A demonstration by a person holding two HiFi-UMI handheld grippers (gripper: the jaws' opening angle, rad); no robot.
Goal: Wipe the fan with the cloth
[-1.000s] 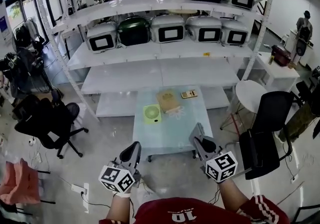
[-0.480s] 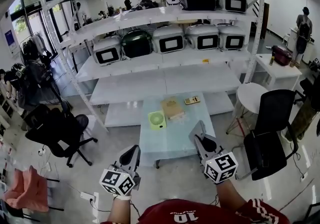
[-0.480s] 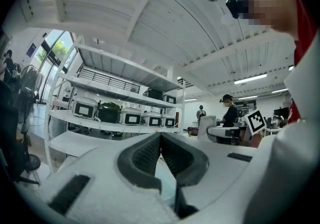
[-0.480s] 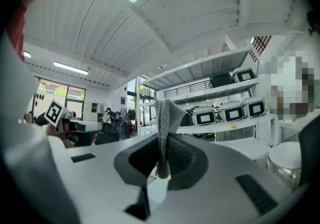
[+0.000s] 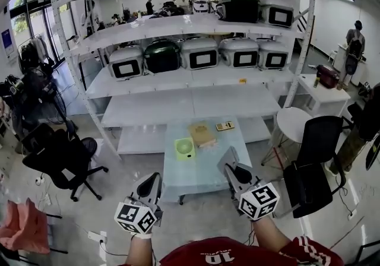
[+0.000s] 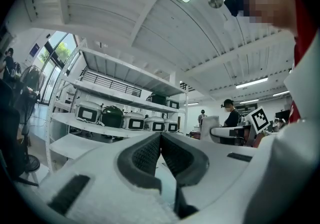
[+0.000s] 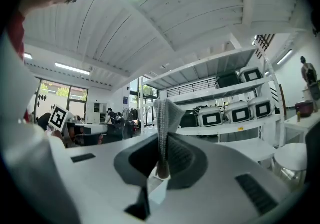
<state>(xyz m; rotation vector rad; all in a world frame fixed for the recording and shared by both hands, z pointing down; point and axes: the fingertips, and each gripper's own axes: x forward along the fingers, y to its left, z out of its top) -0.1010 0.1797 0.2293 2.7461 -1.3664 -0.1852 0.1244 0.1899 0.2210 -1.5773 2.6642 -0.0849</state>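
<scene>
A small green fan (image 5: 184,148) lies on the low glass table (image 5: 208,170) ahead of me, well beyond both grippers. My right gripper (image 5: 228,167) is held in the air short of the table's near edge. In the right gripper view my right gripper (image 7: 163,143) is shut on a strip of pale grey knitted cloth (image 7: 165,113), which stands up past the jaw tips. My left gripper (image 5: 152,181) hangs over the floor left of the table. In the left gripper view my left gripper (image 6: 160,138) has its jaws closed together with nothing between them.
A tan flat item (image 5: 202,134) and a calculator (image 5: 225,126) lie on the table behind the fan. White shelving (image 5: 190,101) with boxy appliances stands beyond. Black office chairs (image 5: 59,155) (image 5: 313,164) flank the table. A round white stool (image 5: 295,121) stands at the right.
The head view has shifted, and the table and shelves sit a little differently in it. Both grippers have drifted slightly left. Their jaws are as before.
</scene>
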